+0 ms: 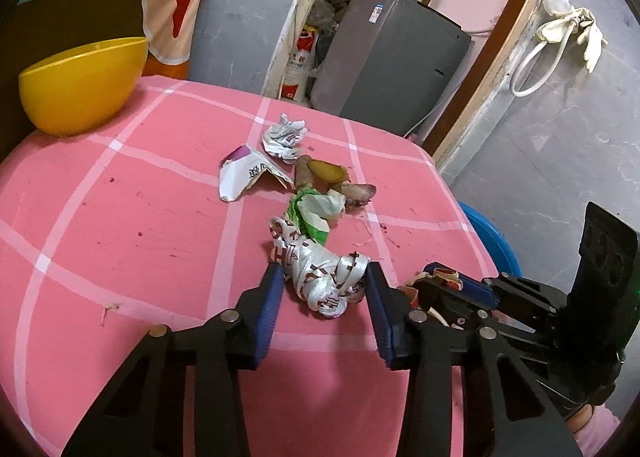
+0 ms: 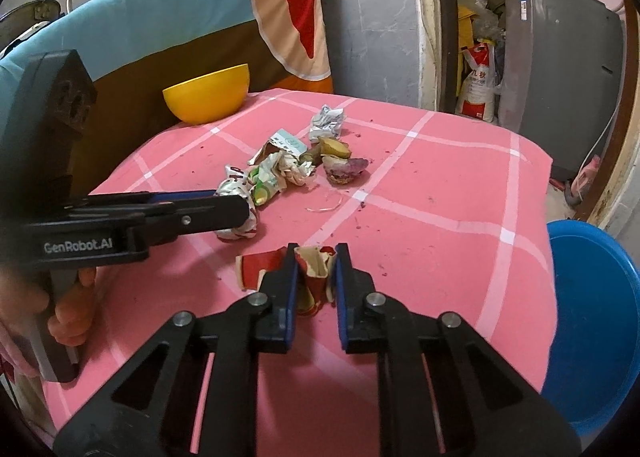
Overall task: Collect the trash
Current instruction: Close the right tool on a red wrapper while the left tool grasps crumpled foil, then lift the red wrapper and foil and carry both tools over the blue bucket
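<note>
Here the pink checked surface (image 2: 440, 193) rounds off at its far and right edges, with a blue bin (image 2: 592, 317) just past the right edge and a yellow bowl (image 1: 80, 85) at the far left corner; broad bare cloth lies open on the left and near sides. The left hand-held gripper (image 1: 325, 285) has its jaws apart, straddling a crumpled silvery wrapper (image 1: 320, 277) that lies on the cloth, the blue pads close to or brushing its sides. The right hand-held gripper (image 2: 316, 261) sits nearer the right edge, jaws drawn in on a torn red paper cup (image 2: 314, 277), creased and flattened, pressed between both pads. Beyond them the rest of the trash clusters mid-surface: a green-and-white bag (image 1: 316, 213), folded white card (image 1: 248, 177), a balled foil wrapper (image 1: 284, 137) and soft brownish peels (image 1: 332, 177).
</note>
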Tool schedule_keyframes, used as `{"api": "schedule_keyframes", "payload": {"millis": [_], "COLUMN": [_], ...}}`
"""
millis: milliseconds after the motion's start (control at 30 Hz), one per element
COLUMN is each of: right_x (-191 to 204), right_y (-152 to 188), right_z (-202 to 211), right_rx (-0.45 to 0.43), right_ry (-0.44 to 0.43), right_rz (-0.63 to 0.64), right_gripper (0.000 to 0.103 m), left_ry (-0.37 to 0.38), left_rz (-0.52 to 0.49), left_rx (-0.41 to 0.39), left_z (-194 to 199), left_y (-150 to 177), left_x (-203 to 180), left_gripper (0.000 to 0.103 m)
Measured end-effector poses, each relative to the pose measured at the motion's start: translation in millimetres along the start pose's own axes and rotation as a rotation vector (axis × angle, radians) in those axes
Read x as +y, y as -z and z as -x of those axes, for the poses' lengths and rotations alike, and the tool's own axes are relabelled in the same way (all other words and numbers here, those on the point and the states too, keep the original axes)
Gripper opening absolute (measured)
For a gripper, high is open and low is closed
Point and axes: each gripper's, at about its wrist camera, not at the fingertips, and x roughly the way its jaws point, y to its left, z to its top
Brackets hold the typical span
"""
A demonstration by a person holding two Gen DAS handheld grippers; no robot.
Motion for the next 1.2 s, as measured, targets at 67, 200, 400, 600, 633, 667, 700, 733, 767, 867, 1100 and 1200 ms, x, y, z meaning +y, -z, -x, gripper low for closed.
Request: {"api": "schedule_keyframes", "payload": {"millis": [67, 200, 400, 600, 633, 667, 700, 733, 767, 867, 1100, 1200], "right_x": [-1.7, -6.7, -12.2, -15.1, -15.5, -15.4, -15.5, -15.2, -14.7, -13.8, -16.0, -17.5], "right_y": [0.4, 1.6, 2.0, 2.9, 2.8, 2.9, 2.4, 1.8, 1.1, -0.5, -7.7, -9.9], "right_z": [1.2, 3.4, 5.6, 11.7, 13.6, 15.3, 17.5, 19.9, 22.2, 31.4, 69.1, 90.9], "right_rx": [-0.001, -0.005, -0.012, -0.038, -0.048, -0.057, -0.068, -0.079, -0.089, -0.131, -0.301, -0.393], "right_ry": [0.008, 0.025, 0.035, 0.044, 0.050, 0.053, 0.056, 0.059, 0.064, 0.084, 0.165, 0.224], "right_rz": [-0.001, -0.014, -0.031, -0.042, -0.042, -0.043, -0.044, -0.044, -0.043, -0.039, -0.027, -0.014], "right_gripper": [0.014, 0.014, 0.014, 0.013, 0.013, 0.012, 0.012, 0.012, 0.012, 0.012, 0.012, 0.012], "left_ry": [0.005, 0.008, -0.005, -0.025, -0.029, -0.032, -0.037, -0.041, -0.043, -0.057, -0.057, -0.045], "left_rz": [0.000, -0.006, -0.017, -0.033, -0.038, -0.043, -0.052, -0.062, -0.069, -0.106, -0.174, -0.203], "left_rx": [0.002, 0.002, -0.008, -0.043, -0.054, -0.064, -0.077, -0.090, -0.099, -0.148, -0.272, -0.332], "left_z": [0.8, 2.8, 7.1, 18.3, 20.6, 22.0, 23.9, 26.0, 26.5, 32.4, 42.5, 46.2], "left_y": [0.6, 1.1, 5.1, 12.0, 12.7, 13.3, 14.2, 15.0, 14.6, 15.5, 8.9, 4.1], "left_x": [1.2, 2.1, -2.3, -7.4, -8.5, -10.0, -12.2, -15.0, -16.7, -28.5, -59.9, -75.7], "left_gripper": [0.032, 0.029, 0.025, 0.025, 0.025, 0.025, 0.025, 0.025, 0.025, 0.025, 0.025, 0.025]}}
